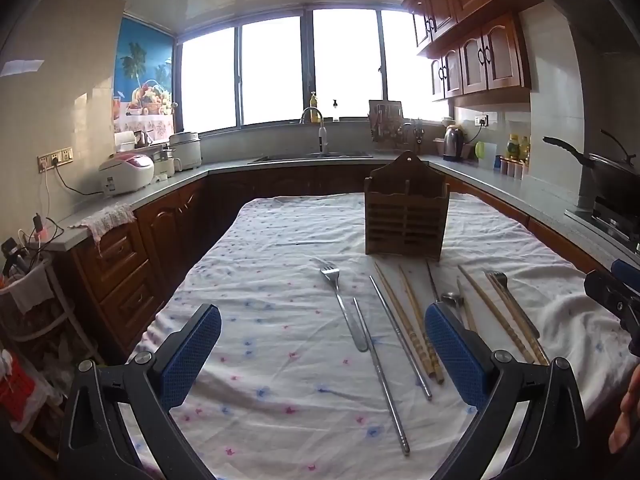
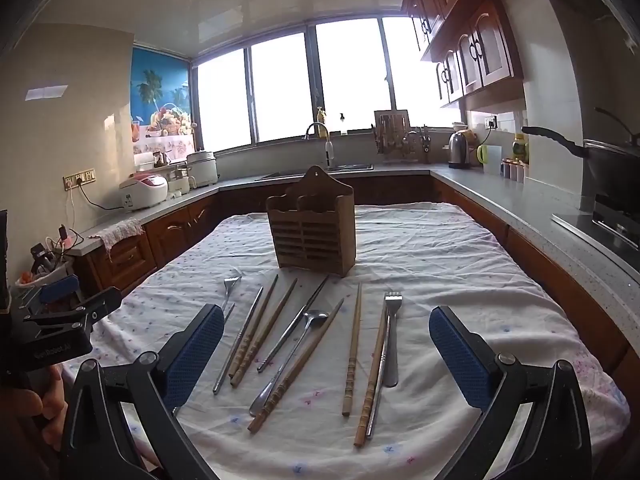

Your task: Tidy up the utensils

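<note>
1. Utensils (image 2: 304, 344): forks, spoon, chopsticks, all loose on cloth (image 2: 460, 264), below and between right gripper (image 2: 326, 350) fingers.
2. Holder (image 2: 311, 230): ahead of both grippers, apparently unfilled.
3. Left gripper (image 1: 322, 346), right gripper: spread wide, nothing held.
4. Progress: seemingly none sorted; everything remains.

Both grippers hang above the near table edge, jaws spread wide, nothing between them; left gripper (image 1: 323, 344) has bare tablecloth (image 1: 248, 264) ahead and to its left, open lane there; fork (image 1: 343, 307) and metal chopsticks (image 1: 384, 376) lie under its span; right gripper (image 2: 327, 346) faces a crowded row: wooden chopsticks (image 2: 351, 354), spoon (image 2: 298, 346), second fork (image 2: 392, 334), lying close, some touching; wooden holder (image 2: 311, 226) stands upright just behind the row, blocking straight passage; cloth right of the holder is free; counters (image 2: 520, 200) flank the table.
</note>
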### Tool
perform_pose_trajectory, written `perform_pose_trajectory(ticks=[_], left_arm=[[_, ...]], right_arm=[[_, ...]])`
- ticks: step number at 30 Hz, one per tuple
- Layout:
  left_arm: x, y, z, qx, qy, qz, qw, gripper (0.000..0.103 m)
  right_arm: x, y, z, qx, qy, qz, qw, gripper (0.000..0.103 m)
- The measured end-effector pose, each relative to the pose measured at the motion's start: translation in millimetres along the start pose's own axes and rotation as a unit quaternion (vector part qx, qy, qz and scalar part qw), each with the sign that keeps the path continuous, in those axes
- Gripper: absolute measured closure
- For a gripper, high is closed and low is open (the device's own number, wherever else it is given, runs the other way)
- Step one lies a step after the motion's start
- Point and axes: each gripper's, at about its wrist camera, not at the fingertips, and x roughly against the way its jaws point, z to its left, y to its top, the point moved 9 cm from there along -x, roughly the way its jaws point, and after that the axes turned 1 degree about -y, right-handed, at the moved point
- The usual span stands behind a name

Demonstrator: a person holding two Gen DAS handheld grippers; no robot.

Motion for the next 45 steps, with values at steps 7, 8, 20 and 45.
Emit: perform_pose_trajectory(ticks=[7,8,20,45], left_arm=[[-0.5,1.0,-0.2,0.005,0.002,-0.001,1.0000,0.001],[-0.6,1.1,-0.9,0.005,0.001,-0.001,1.0000,0.001],[-2.4,-0.2,4.6,0.011,0.001,0.000,0.9999,0.001],[-0.7,1.2,4.8,0.016,-0.004,-0.003,0.9999,0.001]], right_arm=[[-0.4,0.3,5.0,0.002,0.004,-0.001,1.000,0.000],[-0.6,0.7,5.4,0.001,0.004,-0.001,1.000,0.000],[1.7,4.1,6.9,0.000,0.010,-0.004,1.000,0.000],[2.4,6.6,9.0,0.002,0.012,-0.007,1.000,0.000]])
